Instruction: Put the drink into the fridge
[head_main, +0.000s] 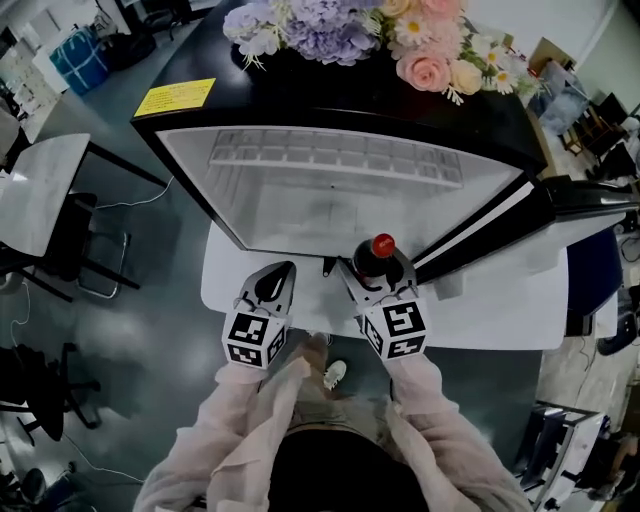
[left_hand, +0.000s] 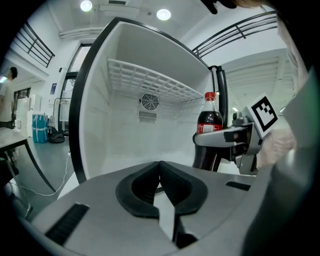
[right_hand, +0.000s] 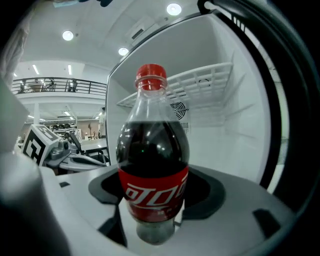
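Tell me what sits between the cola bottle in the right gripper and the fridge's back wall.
Nothing. The right gripper view shows bare white interior from the cola bottle to the fridge's back wall. The wire shelf hangs above that stretch.

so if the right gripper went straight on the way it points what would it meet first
Probably the fridge's back wall, below the wire shelf; the cavity ahead of its cola bottle looks empty.
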